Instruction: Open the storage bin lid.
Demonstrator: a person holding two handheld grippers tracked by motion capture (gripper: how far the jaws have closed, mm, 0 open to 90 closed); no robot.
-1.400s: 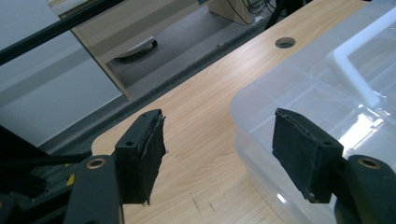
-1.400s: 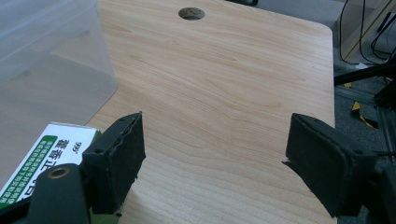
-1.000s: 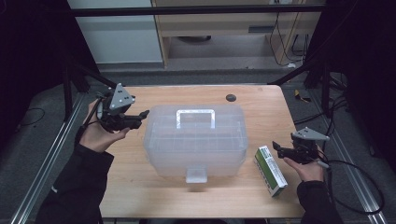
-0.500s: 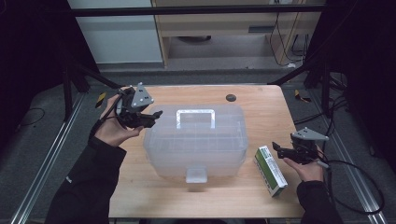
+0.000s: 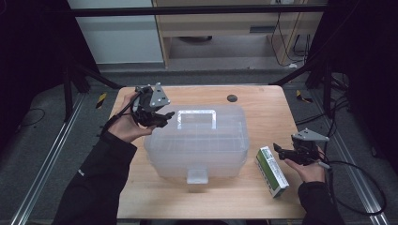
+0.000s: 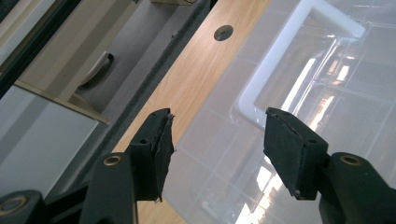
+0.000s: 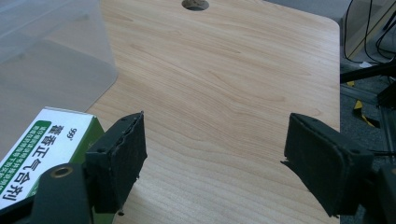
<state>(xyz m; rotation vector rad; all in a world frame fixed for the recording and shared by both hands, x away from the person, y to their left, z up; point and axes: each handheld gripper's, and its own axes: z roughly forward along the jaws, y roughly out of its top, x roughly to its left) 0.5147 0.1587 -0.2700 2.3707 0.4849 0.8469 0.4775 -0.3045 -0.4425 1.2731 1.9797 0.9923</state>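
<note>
High view first, from left to right: the left gripper (image 5: 165, 116) hung over the left rear corner of the clear storage box (image 5: 197, 140), which sat shut in the middle of the desk (image 5: 155, 197), its white handle (image 5: 197, 119) lying flat in the lid. That gripper's fingers (image 6: 154, 140) stood apart and had just been closing a little, with nothing but the lid's surface below them. At the far right the right gripper (image 5: 280, 153) rested near the desk edge, fingers spread and empty, just beside a green-and-white carton (image 5: 271, 171) lying flat and clear of the box.

The risk, as I judged it, lay at the handle. It sat low in its recess, so fingers coming down at a slant could skid on the glossy lid and miss it. With the front latch (image 5: 197, 176) apparently closed, a pull on the handle would likely lift or drag the whole box toward the carton.

Left gripper view gave what the overhead shot could not: the near end of the handle (image 6: 299, 60) fell between the two fingers in that picture but lay well beyond them. Right gripper view showed the carton's printed face (image 7: 42, 149) beside its left finger (image 7: 121, 158), with bare wood between the pair.
</note>
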